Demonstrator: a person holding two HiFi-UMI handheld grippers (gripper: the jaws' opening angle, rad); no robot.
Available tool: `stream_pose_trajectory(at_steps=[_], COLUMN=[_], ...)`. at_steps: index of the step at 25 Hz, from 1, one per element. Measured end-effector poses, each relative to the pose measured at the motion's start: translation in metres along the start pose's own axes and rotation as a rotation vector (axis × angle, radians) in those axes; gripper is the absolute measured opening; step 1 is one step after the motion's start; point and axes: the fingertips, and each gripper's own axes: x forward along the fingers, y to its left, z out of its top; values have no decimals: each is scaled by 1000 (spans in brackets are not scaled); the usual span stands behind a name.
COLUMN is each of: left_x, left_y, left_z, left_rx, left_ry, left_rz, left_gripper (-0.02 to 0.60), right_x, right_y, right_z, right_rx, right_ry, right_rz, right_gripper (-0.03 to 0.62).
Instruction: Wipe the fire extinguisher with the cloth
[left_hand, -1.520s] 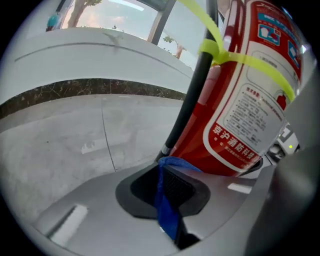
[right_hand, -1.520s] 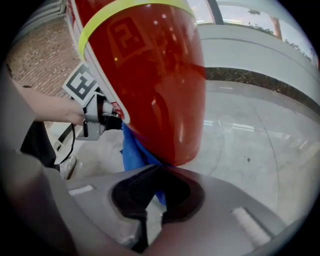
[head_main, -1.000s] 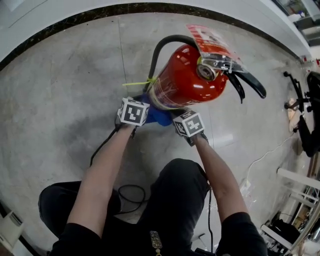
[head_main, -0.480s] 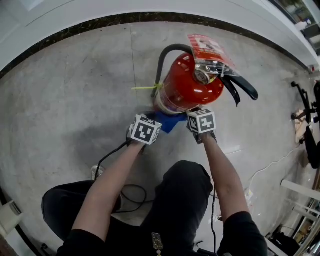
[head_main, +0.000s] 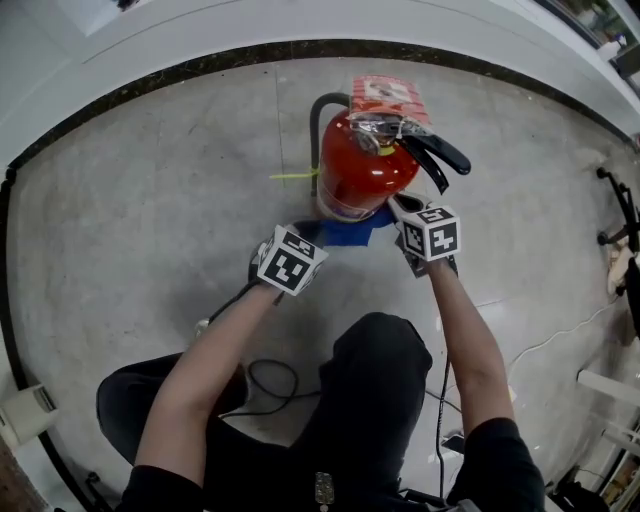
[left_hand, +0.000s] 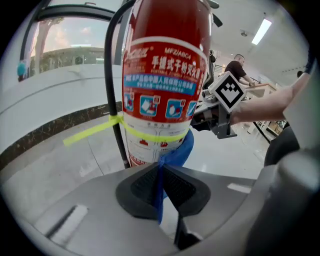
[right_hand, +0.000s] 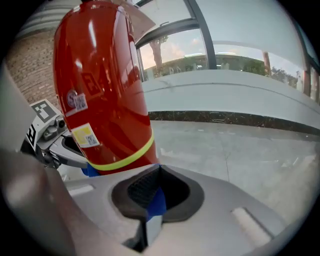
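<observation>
Grey concrete floor — one red fire extinguisher is stood upright; one blue cloth is drawn round its lower body, each end clenched by one gripper — left gripper, right gripper.

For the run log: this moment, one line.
left tongs: shut on cloth | right tongs: shut on cloth | cloth: stretched between both, against lower fire extinguisher | fire extinguisher: upright

Glossy grey floor bordered by a dark strip below a low white wall, windows above, one ceiling strip light.
</observation>
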Motion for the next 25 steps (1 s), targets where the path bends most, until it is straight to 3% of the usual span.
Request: stream_pose_trajectory(at_steps=[5,13,16,20,25], left_x=[-30,-64,-80,-98,-126], left_y=[-2,-10,-12,-12,-10], left_z=[37,58,77,81,118], left_rx=[69,124,149,254,263], left_ry=[-7,33,-6,-2,-111], left_rz=[34,78,97,98,141], left_gripper=[21,21,21,21,21], right_x=[-23,-66,-83,-101,-126], right_y=[6,23,26,34,36], right_z=[32,81,96,114,137], right_rx=[-5,-12,-26,-60,-81], right_ry=[-81,-213,-254,-301,-371], right_rz=[32,80,91,97,93], right_gripper=[6,6,6,6,6])
